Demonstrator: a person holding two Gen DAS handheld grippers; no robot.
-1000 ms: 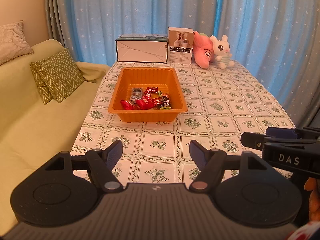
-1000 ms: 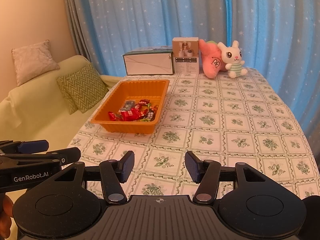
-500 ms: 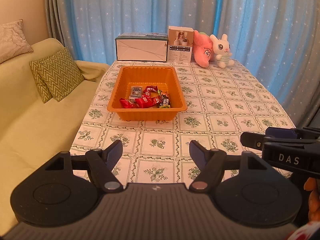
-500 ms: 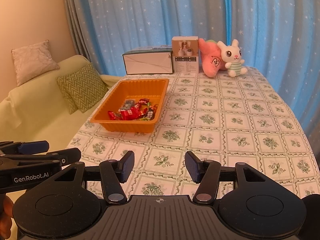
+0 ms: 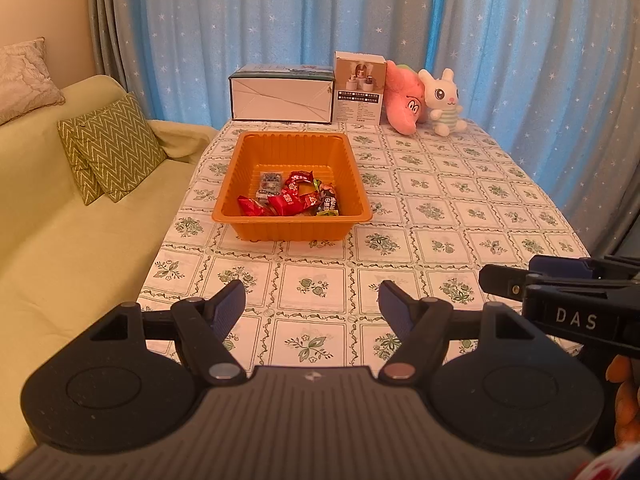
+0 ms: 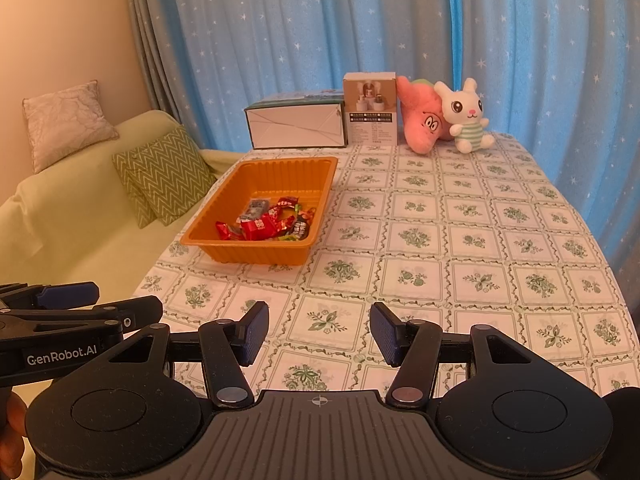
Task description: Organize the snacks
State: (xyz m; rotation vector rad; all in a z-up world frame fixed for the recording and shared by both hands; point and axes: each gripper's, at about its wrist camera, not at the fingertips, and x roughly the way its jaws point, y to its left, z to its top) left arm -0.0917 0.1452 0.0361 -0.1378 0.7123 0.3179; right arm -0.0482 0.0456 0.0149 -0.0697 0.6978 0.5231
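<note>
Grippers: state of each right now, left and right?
Left gripper: open, holding nothing.
Right gripper: open, holding nothing.

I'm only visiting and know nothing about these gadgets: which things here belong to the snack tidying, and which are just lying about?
For the job:
- orange tray
- wrapped snacks inside it
- left gripper, open
- right gripper, open

Just lying about:
- long white box
- small product box
- pink plush
- white bunny plush
- zigzag cushion

The right tool (image 6: 319,332) hangs open and empty over the near desk (image 6: 460,240); wrapped snacks (image 6: 268,224) lie in the orange tray (image 6: 256,254) far left.
</note>
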